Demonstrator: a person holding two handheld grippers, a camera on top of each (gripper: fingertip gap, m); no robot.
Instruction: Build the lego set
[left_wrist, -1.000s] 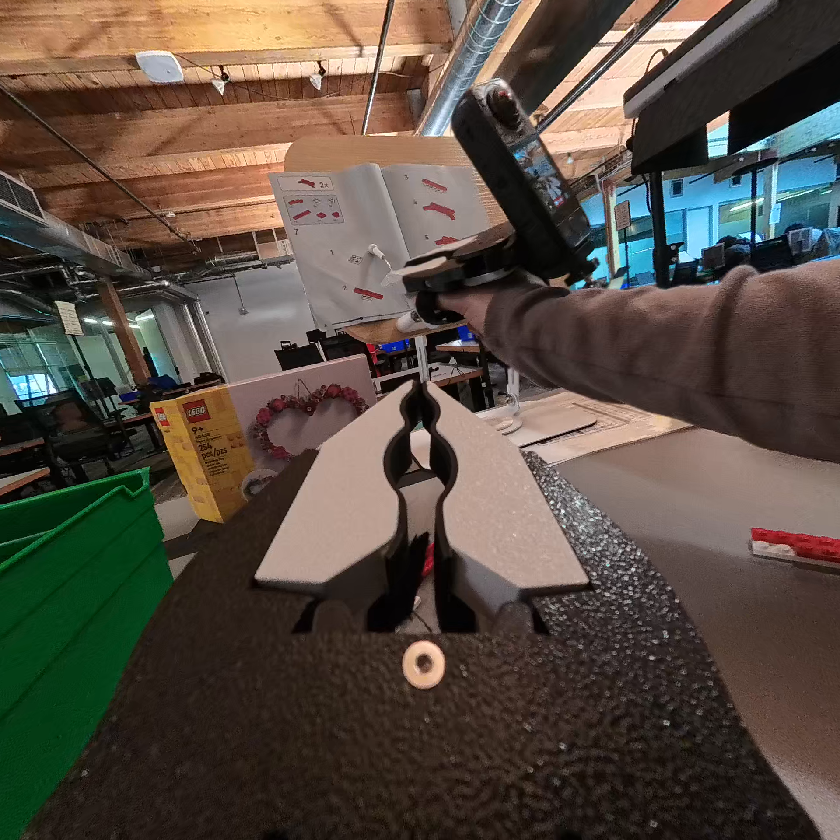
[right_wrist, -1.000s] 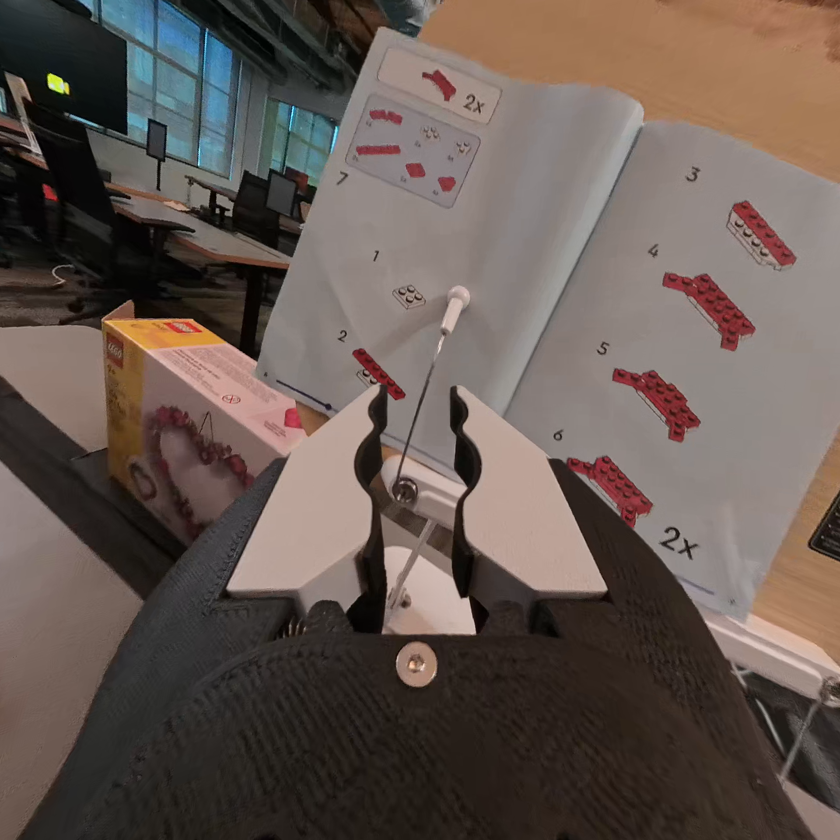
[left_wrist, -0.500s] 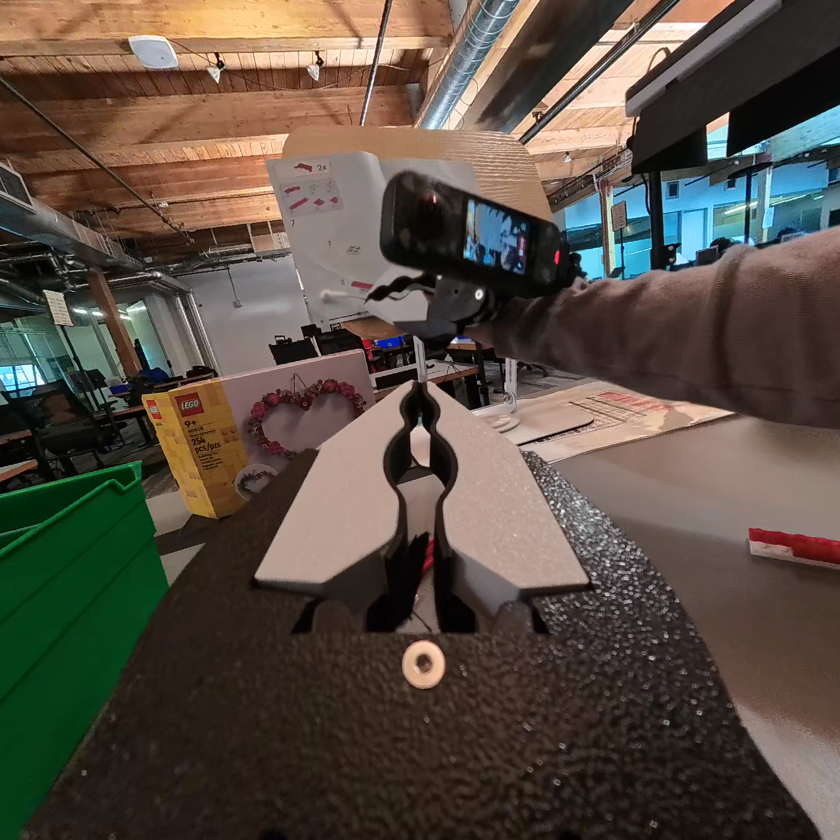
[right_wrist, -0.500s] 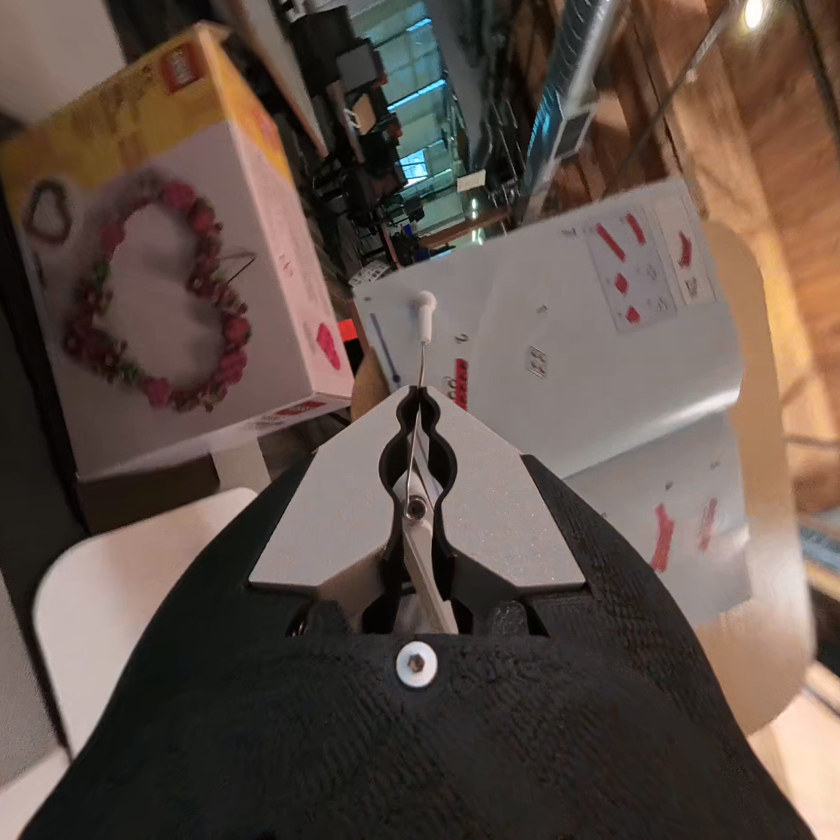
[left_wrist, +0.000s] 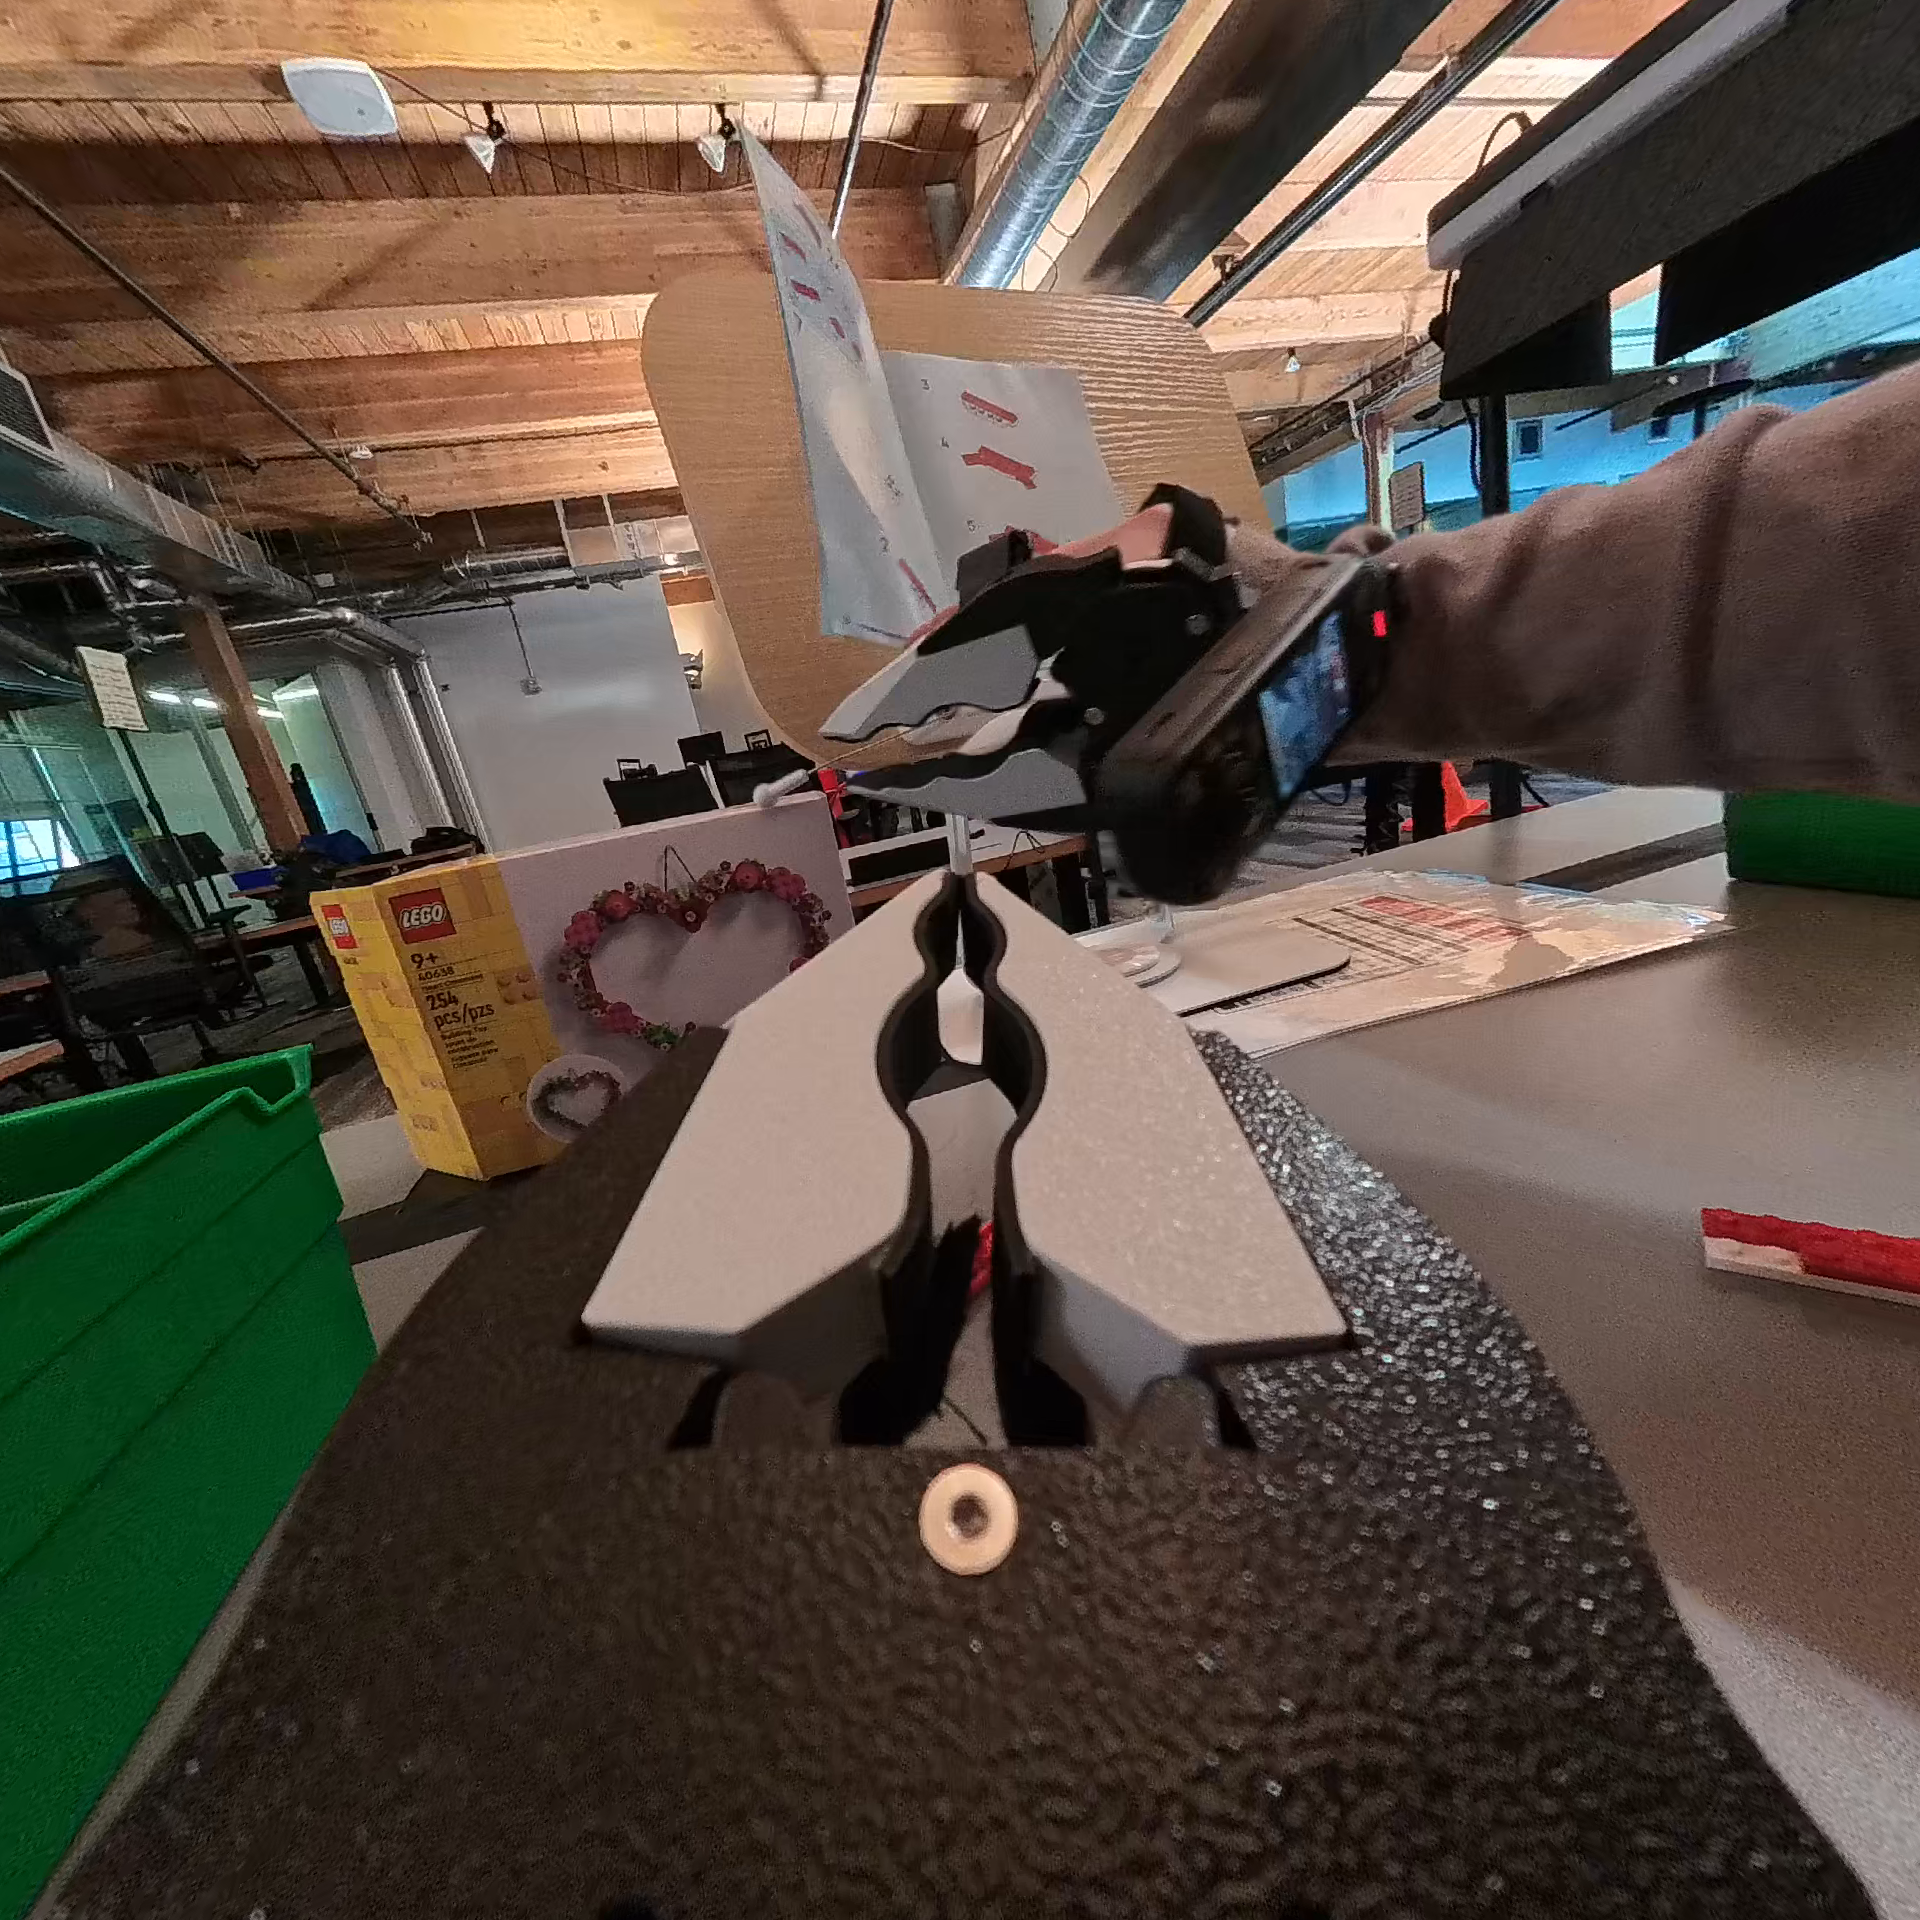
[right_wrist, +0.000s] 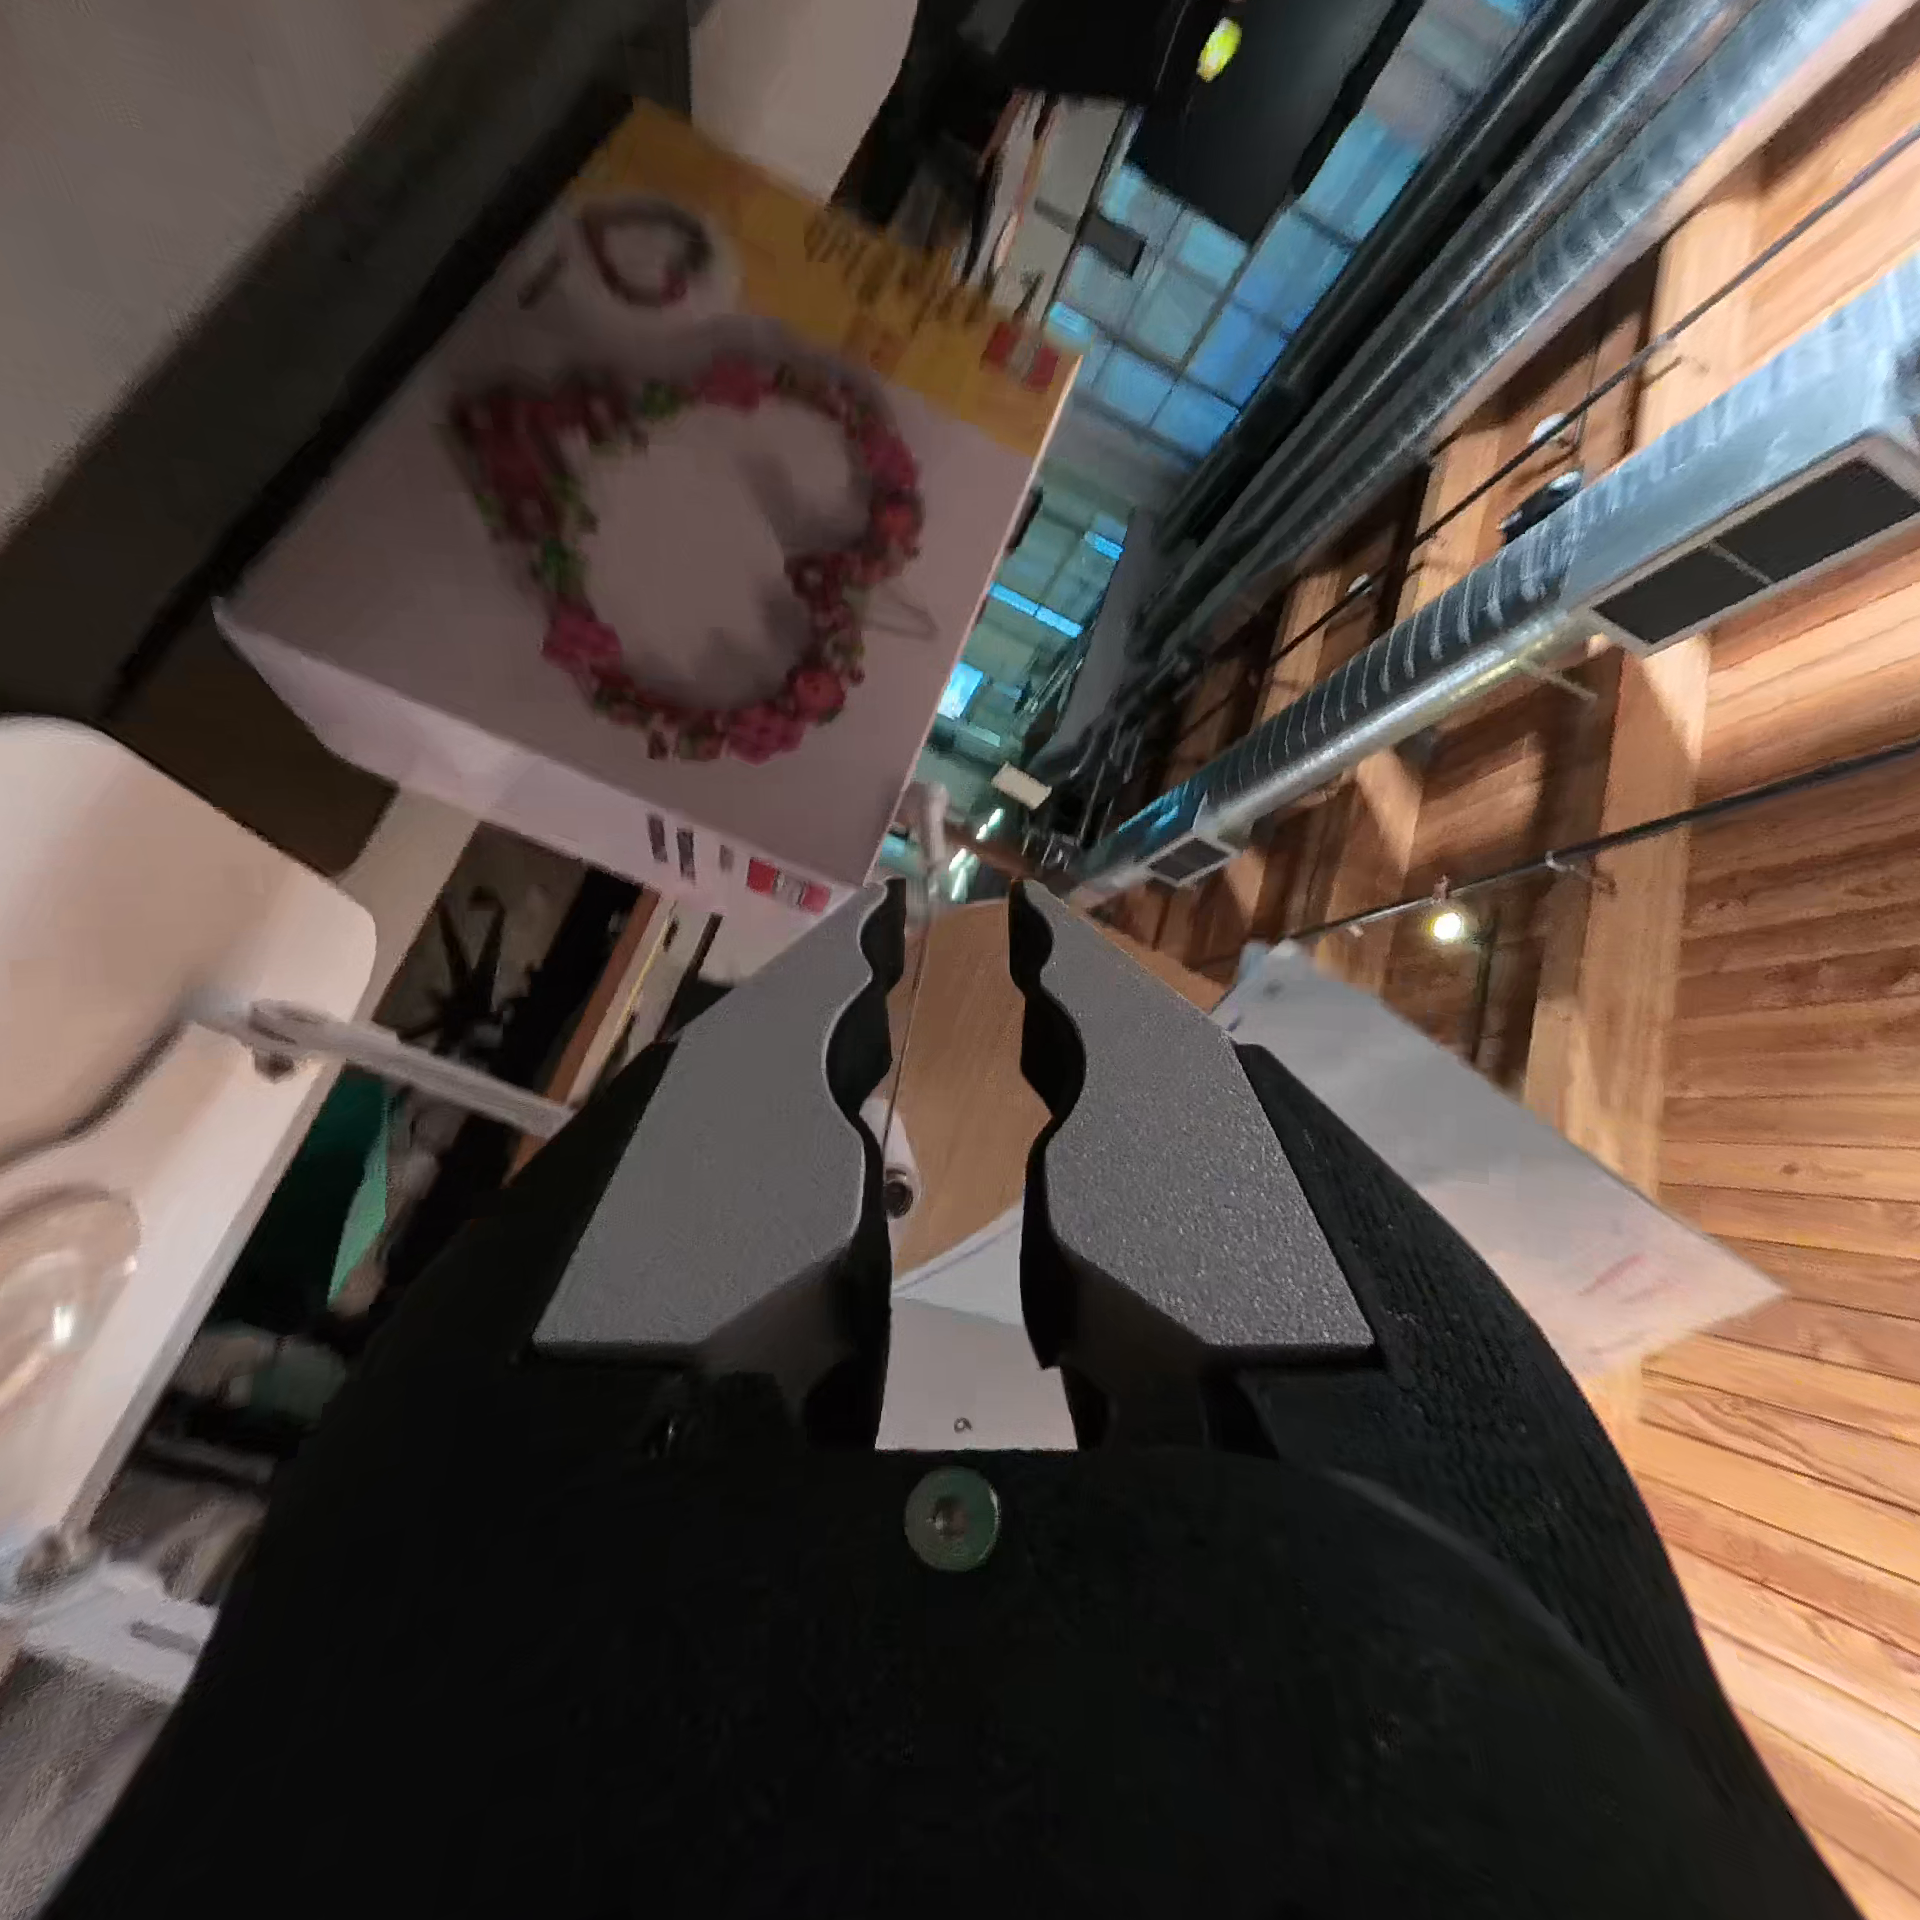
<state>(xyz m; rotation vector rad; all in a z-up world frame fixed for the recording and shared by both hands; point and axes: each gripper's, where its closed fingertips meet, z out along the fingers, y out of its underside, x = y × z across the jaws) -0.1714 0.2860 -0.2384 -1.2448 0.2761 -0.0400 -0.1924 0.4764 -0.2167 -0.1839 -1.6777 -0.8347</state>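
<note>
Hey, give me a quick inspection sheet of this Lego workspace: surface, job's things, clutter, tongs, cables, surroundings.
Surface: grey table, mostly bare.
Job's things: instruction booklet on a wooden stand, one page lifted edge-on; red and white brick strip lying flat; set box upright.
Clutter: green bin at left; laminated sheet farther back.
Tongs: left tongs shut, a red bit showing deep in the gap; right tongs open, the stand's wire page holder between them.
Cables: nothing seen on the table.
Surroundings: wooden ceiling, metal duct, office desks beyond.
</note>
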